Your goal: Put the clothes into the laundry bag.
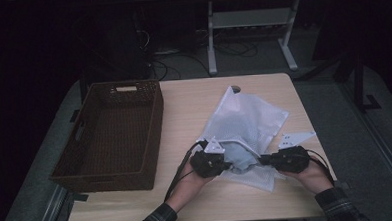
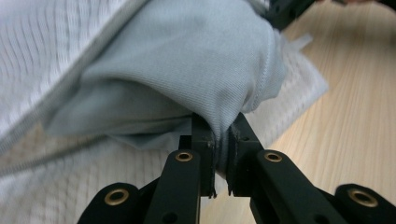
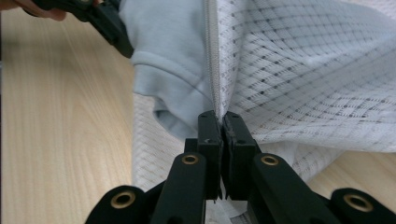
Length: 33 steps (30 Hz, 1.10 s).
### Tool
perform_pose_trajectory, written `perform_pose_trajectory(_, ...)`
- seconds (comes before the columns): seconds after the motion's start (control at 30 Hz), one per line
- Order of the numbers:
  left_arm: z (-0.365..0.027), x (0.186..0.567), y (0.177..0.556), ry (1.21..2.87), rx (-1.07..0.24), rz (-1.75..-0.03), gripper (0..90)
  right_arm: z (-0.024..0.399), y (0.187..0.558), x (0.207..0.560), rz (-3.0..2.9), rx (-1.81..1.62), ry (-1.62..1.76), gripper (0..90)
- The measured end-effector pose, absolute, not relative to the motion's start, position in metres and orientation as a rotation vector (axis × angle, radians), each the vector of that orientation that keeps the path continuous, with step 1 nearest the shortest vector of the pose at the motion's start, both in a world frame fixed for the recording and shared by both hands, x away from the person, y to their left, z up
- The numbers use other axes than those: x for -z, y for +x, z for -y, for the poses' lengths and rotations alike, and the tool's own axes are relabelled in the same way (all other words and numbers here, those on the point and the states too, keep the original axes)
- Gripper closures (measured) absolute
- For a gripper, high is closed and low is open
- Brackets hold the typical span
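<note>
Hands come in low from the near table edge. Left gripper [image 1: 225, 164] pinches the grey garment [image 2: 187, 70]; right gripper [image 1: 263, 160] clamps the mesh bag [image 1: 244, 118] by its zip. Bare tabletop [image 1: 183, 101] lies beyond; wicker basket [image 1: 110, 134] stands left.

Brown wicker basket [image 1: 110, 139] blocks table's left half; mesh laundry bag [image 1: 249, 118] covers centre; bare tabletop [image 1: 189, 106] between them passable.

White mesh laundry bag [image 1: 247, 119]: lies crumpled on the table's right half, zipper edge open at the near end. Grey garment [image 1: 237, 155]: folded, bunched in the bag's opening, partly protruding.
</note>
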<state>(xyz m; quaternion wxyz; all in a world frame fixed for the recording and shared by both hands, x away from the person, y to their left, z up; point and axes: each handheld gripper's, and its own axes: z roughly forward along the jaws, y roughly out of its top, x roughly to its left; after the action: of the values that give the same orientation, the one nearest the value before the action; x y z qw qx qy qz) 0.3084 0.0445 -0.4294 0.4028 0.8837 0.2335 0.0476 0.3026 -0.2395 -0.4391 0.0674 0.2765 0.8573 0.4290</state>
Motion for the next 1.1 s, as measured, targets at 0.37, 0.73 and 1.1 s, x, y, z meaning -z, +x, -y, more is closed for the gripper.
perform_pose_trajectory(0.37, -0.02, 0.412, 0.322, 2.208, -0.178, -0.576, 84.0, 0.244, 0.302, 0.425, -2.538, -1.396, 0.805, 86.6)
perform_pose_trajectory(0.73, -0.001, 0.418, 0.328, 2.219, -0.203, -0.58, 84.0, 0.244, 0.299, 0.416, -2.522, -1.433, 0.767, 87.0)
perform_pose_trajectory(1.1, -0.022, 0.397, 0.326, 2.159, -0.26, -0.606, 84.6, 0.245, 0.299, 0.414, -2.518, -1.444, 0.763, 87.0)
